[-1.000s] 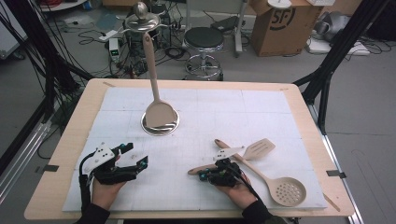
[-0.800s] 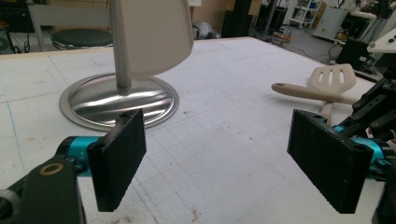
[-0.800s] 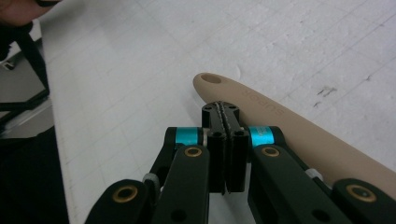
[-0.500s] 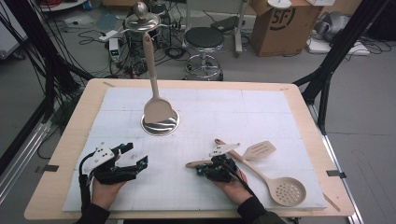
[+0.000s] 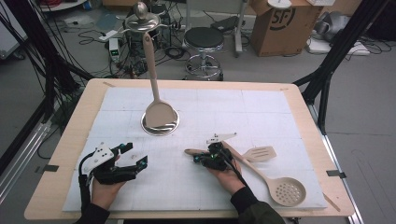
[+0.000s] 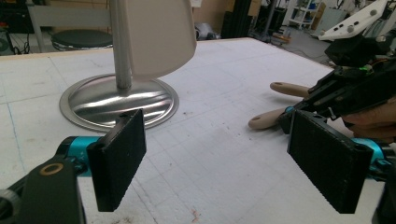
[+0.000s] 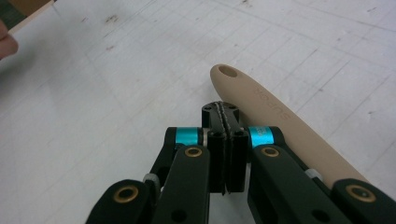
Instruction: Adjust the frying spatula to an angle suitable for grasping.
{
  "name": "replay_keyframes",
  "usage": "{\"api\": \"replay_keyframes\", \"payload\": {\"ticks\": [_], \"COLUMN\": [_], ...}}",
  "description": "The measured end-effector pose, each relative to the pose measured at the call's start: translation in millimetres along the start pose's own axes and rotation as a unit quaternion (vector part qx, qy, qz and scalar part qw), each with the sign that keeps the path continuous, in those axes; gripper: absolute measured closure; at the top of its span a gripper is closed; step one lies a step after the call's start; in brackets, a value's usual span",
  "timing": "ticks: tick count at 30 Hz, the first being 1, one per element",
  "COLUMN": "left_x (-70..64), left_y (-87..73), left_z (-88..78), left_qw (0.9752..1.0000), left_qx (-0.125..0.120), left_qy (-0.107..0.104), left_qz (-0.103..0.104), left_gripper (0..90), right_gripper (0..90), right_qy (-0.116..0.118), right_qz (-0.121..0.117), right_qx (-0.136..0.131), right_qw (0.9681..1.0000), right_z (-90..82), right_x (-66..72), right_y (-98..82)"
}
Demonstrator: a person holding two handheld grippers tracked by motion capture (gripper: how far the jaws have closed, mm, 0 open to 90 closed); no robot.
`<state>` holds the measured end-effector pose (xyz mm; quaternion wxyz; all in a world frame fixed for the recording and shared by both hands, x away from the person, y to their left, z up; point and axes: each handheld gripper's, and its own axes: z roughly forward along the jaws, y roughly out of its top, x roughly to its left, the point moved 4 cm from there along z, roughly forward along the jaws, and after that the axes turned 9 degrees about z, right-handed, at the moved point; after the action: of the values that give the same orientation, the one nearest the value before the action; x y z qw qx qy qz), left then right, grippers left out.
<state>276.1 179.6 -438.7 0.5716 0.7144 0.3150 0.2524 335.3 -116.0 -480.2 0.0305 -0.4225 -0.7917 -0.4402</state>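
The right gripper (image 7: 224, 140), jaws pressed together and empty, rests beside a beige spoon handle (image 7: 275, 126), apparently lining up a pickup, while the left gripper (image 6: 224, 154) waits wide open.

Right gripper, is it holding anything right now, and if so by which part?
Nothing. The right gripper has its jaws shut pad to pad with nothing between them; the beige utensil handle lies on the table beside it, not gripped.

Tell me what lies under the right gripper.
Under the shut right gripper lies a beige spoon handle, its holed end poking out ahead beside the jaws. The gripper covers the handle's middle in the high view; the slotted spoon bowl shows behind. White mat is beneath.
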Motion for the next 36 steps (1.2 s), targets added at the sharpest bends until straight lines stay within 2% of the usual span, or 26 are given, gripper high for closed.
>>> {"api": "replay_keyframes", "payload": {"ticks": [16,31,32,34,36], "left_x": [0.2,0.6,0.7,0.8,1.0], "left_y": [0.0,0.0,0.0,0.2,0.0], "left_z": [-0.3,-0.6,-0.7,-1.3,-1.4], "left_qw": [1.0000,1.0000,1.0000,1.0000,1.0000], "left_qx": [-0.001,-0.002,-0.002,-0.002,-0.003], "left_qy": [-0.001,-0.001,-0.001,0.000,-0.001], "left_qz": [-0.002,-0.002,-0.002,-0.002,-0.004], "left_gripper": [20.0,20.0,20.0,20.0,20.0], "right_gripper": [89.8,90.0,90.0,90.0,90.0], "right_qy": [-0.016,-0.027,-0.034,-0.018,-0.018], "right_qz": [0.020,0.022,0.028,0.046,0.052], "right_qx": [-0.018,-0.031,-0.031,-0.034,-0.033], "right_qw": [0.9995,0.9989,0.9986,0.9982,0.9979], "right_z": [10.0,16.5,16.8,16.4,15.9], "right_x": [-13.2,-19.8,-21.6,-24.5,-24.6], "right_y": [18.6,32.2,33.1,34.0,33.8]}}
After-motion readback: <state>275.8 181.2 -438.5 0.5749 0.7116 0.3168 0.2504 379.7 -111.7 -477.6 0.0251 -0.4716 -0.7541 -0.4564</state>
